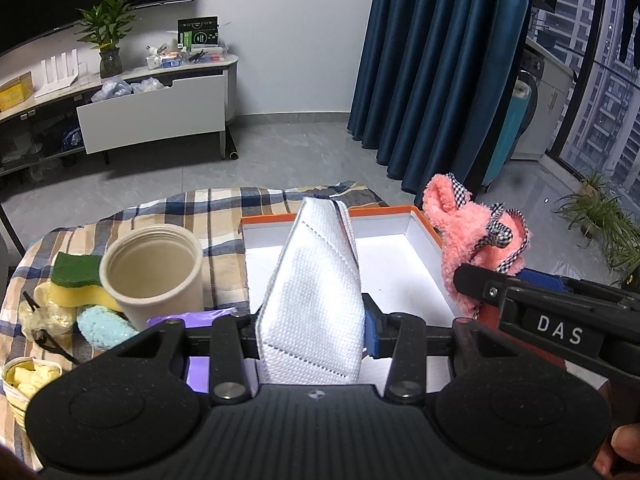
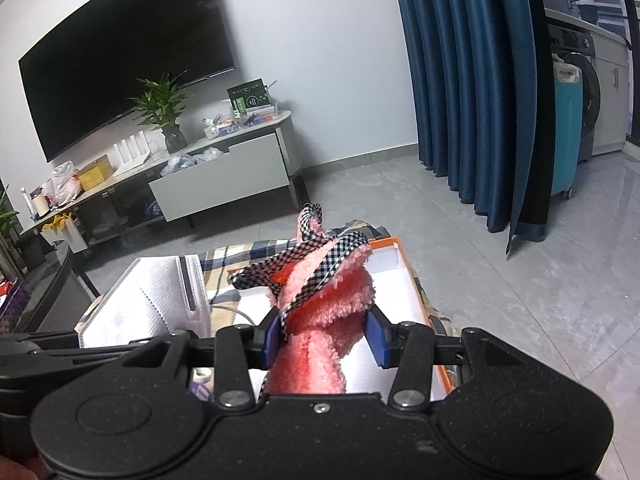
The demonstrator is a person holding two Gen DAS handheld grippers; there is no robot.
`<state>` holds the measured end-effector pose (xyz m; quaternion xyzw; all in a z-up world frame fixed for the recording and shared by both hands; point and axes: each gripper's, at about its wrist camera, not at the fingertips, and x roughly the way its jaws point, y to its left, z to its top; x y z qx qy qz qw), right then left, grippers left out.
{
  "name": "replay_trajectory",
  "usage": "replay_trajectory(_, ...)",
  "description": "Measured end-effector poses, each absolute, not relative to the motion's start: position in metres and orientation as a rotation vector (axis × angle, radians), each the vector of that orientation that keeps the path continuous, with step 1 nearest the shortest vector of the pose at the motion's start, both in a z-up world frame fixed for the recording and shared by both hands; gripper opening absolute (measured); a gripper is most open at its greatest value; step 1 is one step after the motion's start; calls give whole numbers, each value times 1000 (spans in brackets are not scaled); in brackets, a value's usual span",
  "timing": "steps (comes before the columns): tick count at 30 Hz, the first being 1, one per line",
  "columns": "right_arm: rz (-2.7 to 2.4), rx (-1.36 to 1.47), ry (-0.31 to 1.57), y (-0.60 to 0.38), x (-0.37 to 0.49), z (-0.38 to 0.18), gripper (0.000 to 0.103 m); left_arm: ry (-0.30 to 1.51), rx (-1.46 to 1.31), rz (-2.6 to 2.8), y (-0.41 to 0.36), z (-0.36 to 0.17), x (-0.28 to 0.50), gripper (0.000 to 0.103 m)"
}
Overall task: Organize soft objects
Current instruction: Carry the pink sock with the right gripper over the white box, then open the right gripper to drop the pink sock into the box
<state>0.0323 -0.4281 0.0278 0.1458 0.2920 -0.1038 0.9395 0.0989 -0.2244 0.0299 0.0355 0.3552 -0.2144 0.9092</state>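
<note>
My left gripper (image 1: 312, 332) is shut on a white folded face mask (image 1: 316, 292) and holds it upright over the orange-rimmed white box (image 1: 416, 216). My right gripper (image 2: 326, 338) is shut on a pink fluffy fabric piece with black-and-white checked trim (image 2: 324, 300), held above the same box (image 2: 394, 258). In the left wrist view the pink piece (image 1: 472, 248) hangs at the box's right edge, with the right gripper (image 1: 472, 280) just behind it. The mask (image 2: 156, 304) also shows at the left of the right wrist view.
On the plaid cloth (image 1: 216, 216) left of the box stand a beige cup (image 1: 154, 276), a yellow-green sponge (image 1: 76, 280), a light blue knit piece (image 1: 102, 326), a purple packet (image 1: 188, 318) and a small basket of yellow items (image 1: 28, 380). Beyond are the floor, TV cabinet and blue curtain.
</note>
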Motion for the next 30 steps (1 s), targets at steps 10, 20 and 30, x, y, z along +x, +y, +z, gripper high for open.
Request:
replay_trajectory(10, -217, 286, 611, -437, 48, 20, 54, 756, 86, -433, -239, 22, 107, 42)
replay_trajectory(20, -212, 285, 621, -445, 59, 13, 55, 779, 76, -429, -250, 20, 119, 43)
replay_trajectory(30, -237, 284, 584, -453, 55, 14, 77, 790, 19, -474, -252, 20, 125, 70)
